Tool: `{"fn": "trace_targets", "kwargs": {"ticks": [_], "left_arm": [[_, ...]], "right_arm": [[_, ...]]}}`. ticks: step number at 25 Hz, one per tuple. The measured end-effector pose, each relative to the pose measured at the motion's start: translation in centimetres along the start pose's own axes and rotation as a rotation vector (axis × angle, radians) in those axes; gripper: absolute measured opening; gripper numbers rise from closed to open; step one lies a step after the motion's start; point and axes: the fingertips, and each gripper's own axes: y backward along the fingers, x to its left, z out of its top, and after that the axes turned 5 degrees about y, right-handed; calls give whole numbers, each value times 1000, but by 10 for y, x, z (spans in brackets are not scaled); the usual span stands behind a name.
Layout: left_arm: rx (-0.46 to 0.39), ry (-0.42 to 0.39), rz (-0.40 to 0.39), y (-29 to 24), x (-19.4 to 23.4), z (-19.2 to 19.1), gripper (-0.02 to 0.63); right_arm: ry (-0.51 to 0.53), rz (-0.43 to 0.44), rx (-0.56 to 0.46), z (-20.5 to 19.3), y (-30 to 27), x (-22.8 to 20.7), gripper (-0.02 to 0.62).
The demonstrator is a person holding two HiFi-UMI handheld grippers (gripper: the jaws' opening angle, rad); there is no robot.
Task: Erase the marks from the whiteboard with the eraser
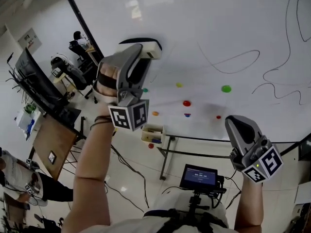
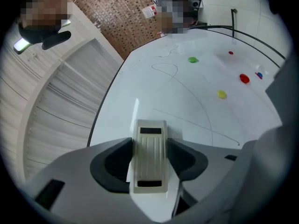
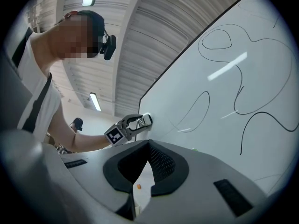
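the left gripper [image 1: 144, 50] has its fingers clamped on a white ribbed eraser [image 1: 147, 46], one dark pad on each long side. the eraser's far end meets the whiteboard [image 1: 218, 13] close to the board's left edge. thin black lines [image 1: 238, 58] start to the right of the eraser and loop across to the board's far right side. small round magnets sit lower on the board: a yellow one [image 1: 179, 85], a red one [image 1: 186, 103] below it, and a green one [image 1: 226, 88] further right. the right gripper [image 1: 241, 125] hangs low at the right, by the board's lower edge and well apart from the eraser. its fingers are together at the tips with nothing held between them. a small screen [image 1: 198, 176] on a stand sits near the person, below the board.
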Motion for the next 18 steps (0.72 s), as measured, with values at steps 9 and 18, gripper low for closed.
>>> {"fn": "trace_targets", "kwargs": {"ticks": [9,18], "left_arm": [[-31,31,19,-8,26,0,270],[-25,106,5,-12,48,-15,270]], "right_arm": [[18,-7,-5,-6,-14,24,15],[30,-42,4,-1,-13,36,15]]}}
